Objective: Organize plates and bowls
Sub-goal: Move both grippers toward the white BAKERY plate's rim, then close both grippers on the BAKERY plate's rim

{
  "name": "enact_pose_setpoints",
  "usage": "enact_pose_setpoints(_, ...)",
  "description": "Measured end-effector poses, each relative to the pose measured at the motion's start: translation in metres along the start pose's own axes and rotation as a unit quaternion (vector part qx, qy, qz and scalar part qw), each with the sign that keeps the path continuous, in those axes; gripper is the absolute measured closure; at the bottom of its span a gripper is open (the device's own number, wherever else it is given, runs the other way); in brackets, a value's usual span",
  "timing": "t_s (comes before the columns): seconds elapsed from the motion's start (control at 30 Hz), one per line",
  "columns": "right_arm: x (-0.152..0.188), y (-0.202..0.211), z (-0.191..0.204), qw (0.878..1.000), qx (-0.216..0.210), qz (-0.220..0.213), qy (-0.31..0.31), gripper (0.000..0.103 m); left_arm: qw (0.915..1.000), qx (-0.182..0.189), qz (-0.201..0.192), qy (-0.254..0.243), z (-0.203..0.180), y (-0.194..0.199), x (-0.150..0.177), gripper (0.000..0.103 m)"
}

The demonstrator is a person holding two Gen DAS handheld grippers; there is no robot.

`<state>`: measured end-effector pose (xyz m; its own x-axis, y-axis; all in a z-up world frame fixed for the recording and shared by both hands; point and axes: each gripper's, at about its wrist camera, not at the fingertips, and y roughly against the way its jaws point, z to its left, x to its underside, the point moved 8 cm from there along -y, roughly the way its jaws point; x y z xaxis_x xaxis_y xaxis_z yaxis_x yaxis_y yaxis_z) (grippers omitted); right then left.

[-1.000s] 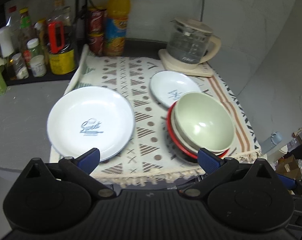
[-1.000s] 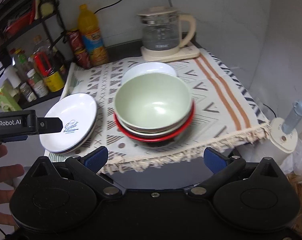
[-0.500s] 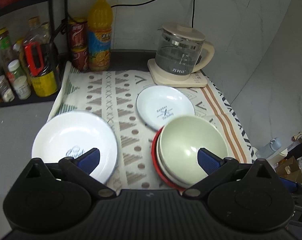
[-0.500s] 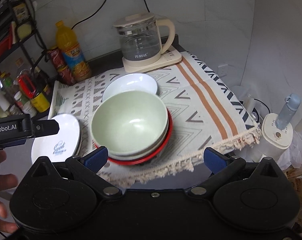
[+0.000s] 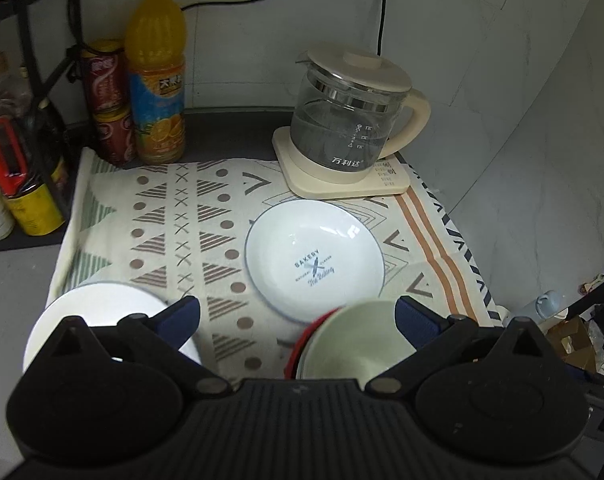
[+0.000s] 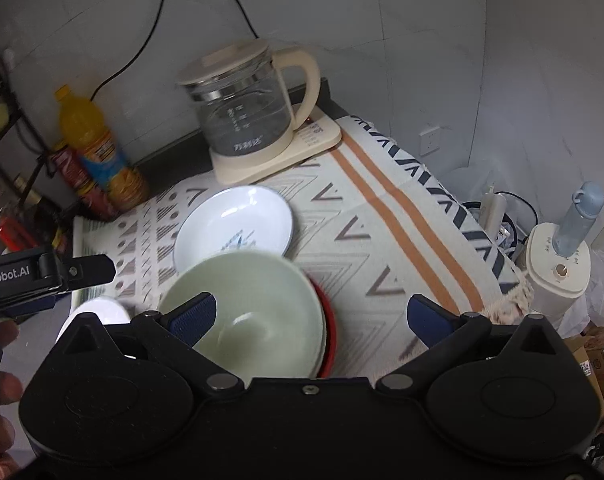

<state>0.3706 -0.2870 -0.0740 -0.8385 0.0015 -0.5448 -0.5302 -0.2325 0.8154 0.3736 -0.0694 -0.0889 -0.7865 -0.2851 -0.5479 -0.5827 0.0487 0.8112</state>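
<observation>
A small white plate [image 5: 314, 254] printed "Bakery" lies on the patterned cloth [image 5: 174, 216] in mid-table. In front of it sits a stack of bowls, pale green [image 5: 353, 338] on top and red [image 5: 298, 350] at the bottom. A larger white plate [image 5: 98, 312] lies front left, half hidden by my left gripper [image 5: 298, 316], which hovers open and empty above the front edge. My right gripper [image 6: 311, 318] is open too, over the green bowl [image 6: 258, 304], with the small plate [image 6: 234, 232] beyond it. The left gripper's side [image 6: 42, 276] shows at the left.
A glass kettle [image 5: 349, 120] on its cream base stands at the back right of the cloth. An orange juice bottle [image 5: 156, 72] and red cans [image 5: 110, 104] stand at the back left by a black rack of jars. A humidifier with a blue bottle [image 6: 561, 264] stands off the table's right side.
Both grippers have moved forward and higher over the table, so the plates and bowl stack slid down in view. Nothing on the cloth has moved; both grippers stay open.
</observation>
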Motion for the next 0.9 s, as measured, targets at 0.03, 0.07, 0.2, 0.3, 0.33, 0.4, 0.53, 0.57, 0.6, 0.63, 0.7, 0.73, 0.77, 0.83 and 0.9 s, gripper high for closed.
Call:
enact_pose_setpoints(0.03, -0.005, -0.005, 0.000, 1.000, 0.000, 0.000, -0.004, 0.000, 1.0000, 0.002, 0.004, 0.003, 0.002, -0.005, -0.004, 0.000)
enact_pose_setpoints(0.07, -0.008, -0.010, 0.000, 1.000, -0.001, 0.001, -0.006, 0.000, 1.0000, 0.004, 0.004, 0.007, 0.004, -0.009, -0.007, 0.000)
enact_pose_setpoints(0.2, -0.023, -0.030, 0.002, 1.000, -0.011, 0.010, -0.024, 0.000, 0.9998, 0.009, 0.012, 0.014, 0.011, -0.027, -0.019, 0.000)
enact_pose_setpoints(0.3, -0.033, -0.048, 0.004, 0.999, -0.014, 0.021, -0.034, 0.000, 0.9994, 0.012, 0.023, 0.023, 0.017, -0.045, -0.027, 0.001)
enact_pose_setpoints(0.33, -0.035, -0.054, 0.004, 0.999, -0.010, 0.023, -0.033, 0.000, 0.9992, 0.015, 0.028, 0.024, 0.018, -0.052, -0.029, 0.001)
enact_pose_setpoints(0.4, -0.041, -0.067, 0.003, 0.999, 0.000, 0.028, -0.030, 0.000, 0.9982, 0.016, 0.046, 0.034, 0.022, -0.066, -0.031, 0.001)
enact_pose_setpoints(0.53, -0.049, -0.095, 0.003, 0.997, -0.010, 0.051, -0.052, 0.000, 0.9962, 0.019, 0.065, 0.055, 0.032, -0.088, -0.035, 0.001)
enact_pose_setpoints(0.57, -0.051, -0.101, 0.004, 0.997, -0.017, 0.058, -0.055, 0.000, 0.9961, 0.019, 0.065, 0.056, 0.034, -0.094, -0.036, 0.001)
enact_pose_setpoints(0.6, -0.054, -0.106, 0.005, 0.996, -0.020, 0.064, -0.057, 0.000, 0.9960, 0.019, 0.067, 0.057, 0.037, -0.099, -0.037, 0.001)
enact_pose_setpoints(0.63, -0.058, -0.110, 0.006, 0.996, -0.022, 0.067, -0.061, 0.000, 0.9956, 0.018, 0.070, 0.060, 0.040, -0.105, -0.038, 0.001)
enact_pose_setpoints(0.7, -0.065, -0.119, 0.009, 0.994, -0.031, 0.075, -0.066, 0.000, 0.9945, 0.019, 0.076, 0.070, 0.045, -0.118, -0.038, 0.002)
enact_pose_setpoints(0.73, -0.069, -0.124, 0.010, 0.994, -0.033, 0.081, -0.066, 0.000, 0.9937, 0.018, 0.080, 0.077, 0.049, -0.124, -0.037, 0.002)
enact_pose_setpoints(0.77, -0.072, -0.129, 0.011, 0.994, -0.030, 0.085, -0.066, 0.000, 0.9930, 0.016, 0.082, 0.084, 0.052, -0.130, -0.036, 0.003)
enact_pose_setpoints(0.83, -0.076, -0.142, 0.013, 0.993, -0.034, 0.095, -0.064, 0.000, 0.9907, 0.028, 0.088, 0.100, 0.057, -0.140, -0.034, 0.003)
enact_pose_setpoints(0.9, -0.077, -0.156, 0.014, 0.989, -0.056, 0.115, -0.074, 0.001, 0.9881, 0.036, 0.099, 0.112, 0.060, -0.150, -0.031, 0.003)
